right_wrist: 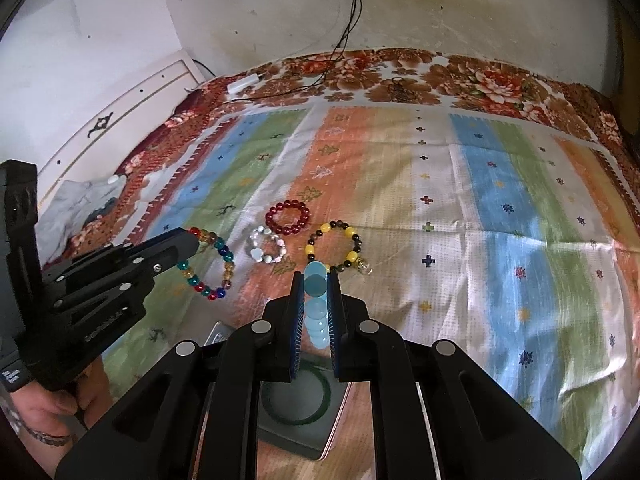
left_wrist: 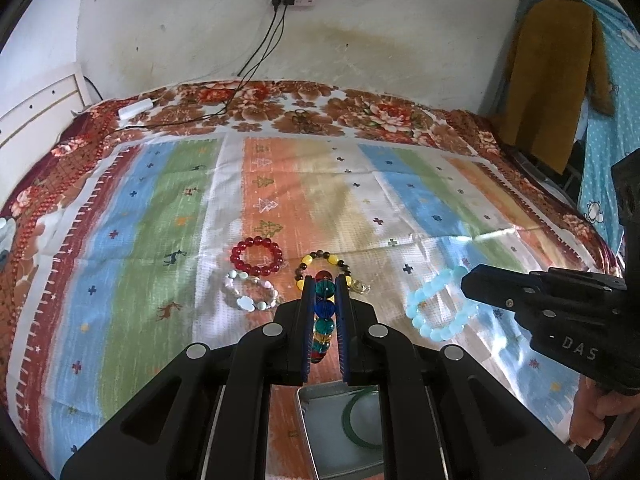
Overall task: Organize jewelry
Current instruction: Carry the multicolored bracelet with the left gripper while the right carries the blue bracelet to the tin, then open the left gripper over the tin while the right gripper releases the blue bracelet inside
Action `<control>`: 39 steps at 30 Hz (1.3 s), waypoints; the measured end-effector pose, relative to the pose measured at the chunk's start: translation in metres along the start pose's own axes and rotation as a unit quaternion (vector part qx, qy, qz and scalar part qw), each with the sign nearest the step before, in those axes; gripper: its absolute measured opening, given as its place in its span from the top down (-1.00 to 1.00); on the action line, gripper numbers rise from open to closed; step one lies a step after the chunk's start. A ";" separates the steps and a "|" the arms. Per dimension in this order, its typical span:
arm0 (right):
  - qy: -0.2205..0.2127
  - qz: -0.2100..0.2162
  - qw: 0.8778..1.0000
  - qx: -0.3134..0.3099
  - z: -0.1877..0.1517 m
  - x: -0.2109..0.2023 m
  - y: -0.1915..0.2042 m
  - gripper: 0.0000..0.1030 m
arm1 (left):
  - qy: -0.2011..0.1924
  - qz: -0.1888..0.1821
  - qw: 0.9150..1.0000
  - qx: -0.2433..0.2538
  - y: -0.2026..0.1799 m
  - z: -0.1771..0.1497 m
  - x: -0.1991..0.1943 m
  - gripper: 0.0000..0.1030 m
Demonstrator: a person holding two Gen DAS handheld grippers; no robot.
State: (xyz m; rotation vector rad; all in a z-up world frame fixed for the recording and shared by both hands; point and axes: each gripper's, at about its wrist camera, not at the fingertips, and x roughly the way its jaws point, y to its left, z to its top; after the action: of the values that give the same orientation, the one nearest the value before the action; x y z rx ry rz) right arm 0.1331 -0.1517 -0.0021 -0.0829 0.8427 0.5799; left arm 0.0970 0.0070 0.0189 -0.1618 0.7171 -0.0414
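Your left gripper (left_wrist: 323,280) is clamped on the multicoloured bead bracelet (left_wrist: 324,316), and your right gripper (right_wrist: 316,276) is clamped on the pale blue bracelet (right_wrist: 316,308). Each loop runs edge-on between the fingers, pinched across only a few round beads. Both grippers hang above the near edge of the bed (left_wrist: 120,240), with the metal tin (left_wrist: 320,432) directly below them; a green bangle (right_wrist: 298,400) already lies inside it.

Three pieces are left on the striped cloth toward the middle of the bed: the red bracelet (left_wrist: 257,255), the white-and-pink bracelet (left_wrist: 250,290) just in front of it, and the yellow-and-dark bracelet (left_wrist: 324,270) with a small metal charm to their right.

The likeliest trouble is a slip. Smooth, round beads can roll out of flat pads, so a tilt or a jerk could drop a loop beside the tin rather than in it. The grippers are also near each other over one small tin; releasing both together risks a knock or a tangle of the two strands. Go one at a time. I'd also lower close before letting go, since a bracelet dropped from height may bounce off the bangle or the rim.
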 end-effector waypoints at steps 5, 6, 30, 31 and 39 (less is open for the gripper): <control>-0.005 0.005 1.000 -0.007 -0.005 -0.010 0.006 0.77 | 0.000 -0.001 1.000 0.004 -0.004 -0.007 -0.004 0.82; -0.005 0.007 1.000 -0.008 -0.006 -0.010 0.007 0.77 | 0.000 -0.001 1.000 0.006 -0.005 -0.008 -0.005 0.82; 0.023 0.038 0.999 -0.027 -0.049 -0.024 0.029 0.77 | 0.021 -0.007 0.999 0.034 -0.027 -0.052 -0.024 0.82; 0.024 0.040 0.999 -0.027 -0.050 -0.024 0.030 0.77 | 0.021 -0.007 0.999 0.035 -0.027 -0.053 -0.025 0.82; 0.030 0.032 0.999 -0.031 -0.054 -0.022 0.032 0.77 | 0.031 -0.003 0.999 0.038 -0.030 -0.058 -0.022 0.81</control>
State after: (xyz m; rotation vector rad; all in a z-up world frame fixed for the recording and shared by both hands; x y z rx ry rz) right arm 0.0688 -0.1504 -0.0176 -0.1310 0.8891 0.6656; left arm 0.0427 -0.0284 -0.0045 -0.0899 0.7761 -0.0799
